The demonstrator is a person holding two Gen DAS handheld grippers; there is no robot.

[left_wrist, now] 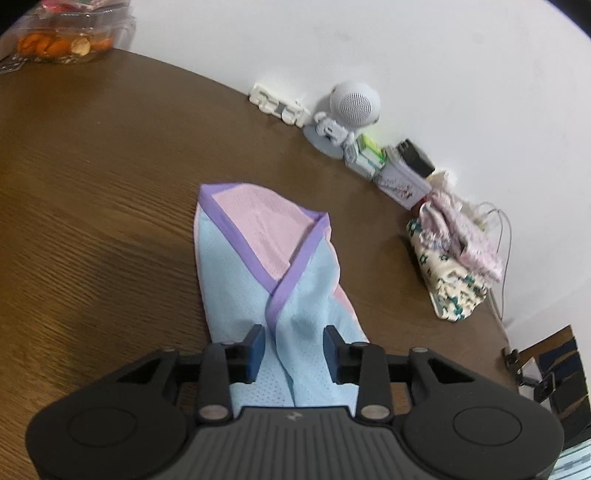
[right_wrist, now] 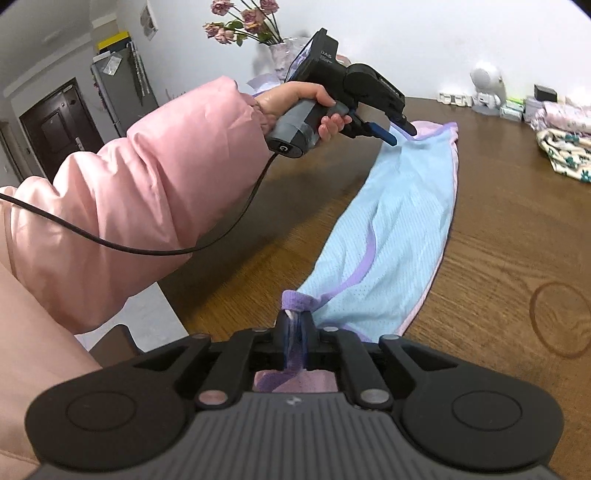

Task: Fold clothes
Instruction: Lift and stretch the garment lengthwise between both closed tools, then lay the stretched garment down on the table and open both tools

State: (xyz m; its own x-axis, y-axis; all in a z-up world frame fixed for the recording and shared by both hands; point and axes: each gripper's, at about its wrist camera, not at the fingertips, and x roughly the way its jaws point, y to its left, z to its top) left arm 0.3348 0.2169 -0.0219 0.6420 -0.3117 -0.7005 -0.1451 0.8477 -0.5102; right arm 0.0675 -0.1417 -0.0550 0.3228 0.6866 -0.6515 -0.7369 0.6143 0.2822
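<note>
Brown wooden table (left_wrist: 92,221), white astronaut figurine (left_wrist: 347,110) by the wall, floral cloth bundle (left_wrist: 450,266), dried roses (right_wrist: 243,22)

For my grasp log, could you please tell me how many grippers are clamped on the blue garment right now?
1. The right gripper pinches the blue garment's purple hem at its near end. The left gripper stands over the far end with jaws apart, cloth between them unpinched.

Your left gripper (left_wrist: 294,347) straddles the garment (left_wrist: 258,251) on the table (left_wrist: 92,221); ahead-right along the wall stand the speaker figure (left_wrist: 351,110) and folded clothes (left_wrist: 450,258).
</note>
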